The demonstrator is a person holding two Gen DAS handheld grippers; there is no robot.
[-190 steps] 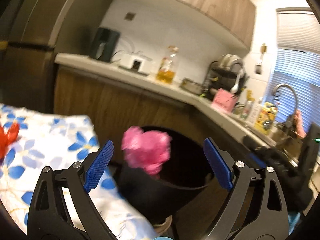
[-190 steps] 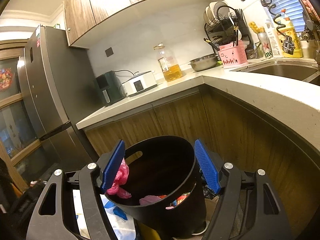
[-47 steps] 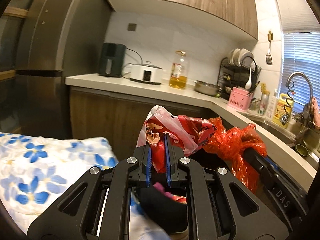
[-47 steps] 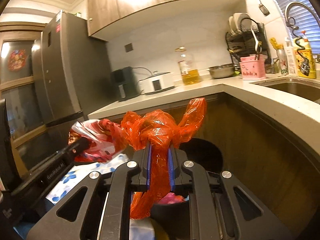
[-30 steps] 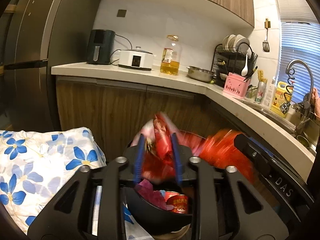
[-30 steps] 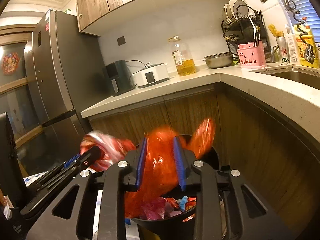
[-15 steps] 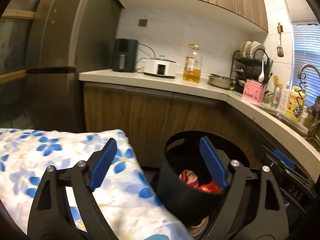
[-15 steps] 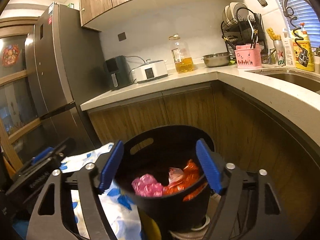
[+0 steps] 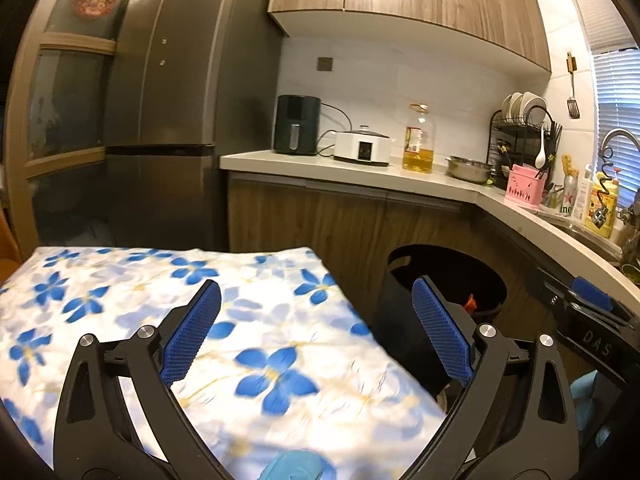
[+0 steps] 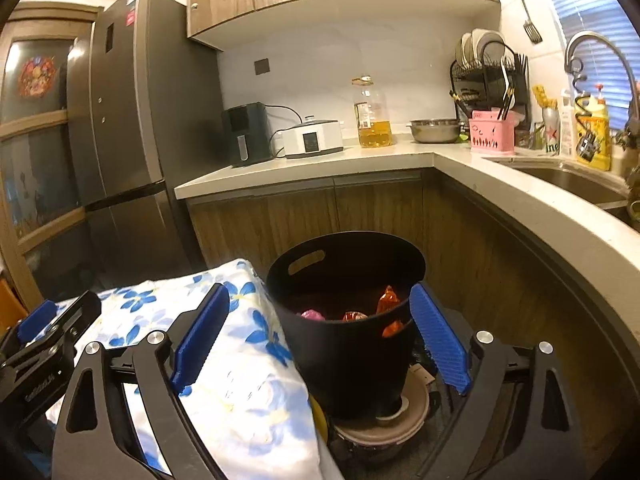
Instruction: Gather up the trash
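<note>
Left gripper [image 9: 316, 334]: jaws opening wide, nothing between the blue pads; it points out over the flowered cloth [image 9: 120, 300], whose visible stretch carries no litter, so nothing is in place there to be seized. Right gripper [image 10: 320, 336]: jaws likewise opening and empty, framing the black bin [image 10: 344, 320] without touching it, a stance that suits dropping things in rather than lifting the bin. Trash: orange plastic bag [image 10: 388, 300], a red wrapper [image 10: 354, 316] and a pink wad [image 10: 311, 315] lie inside the bin, low against its near wall. Bin: upright on a round base on the floor, just beside the cloth's edge and below the counter [image 10: 460, 160], presumably so that litter travels a short way from the cloth. Counter items (oil bottle [image 10: 370, 114], pink caddy [image 10: 492, 136]) stand well apart and look to be no part of the collection.
</note>
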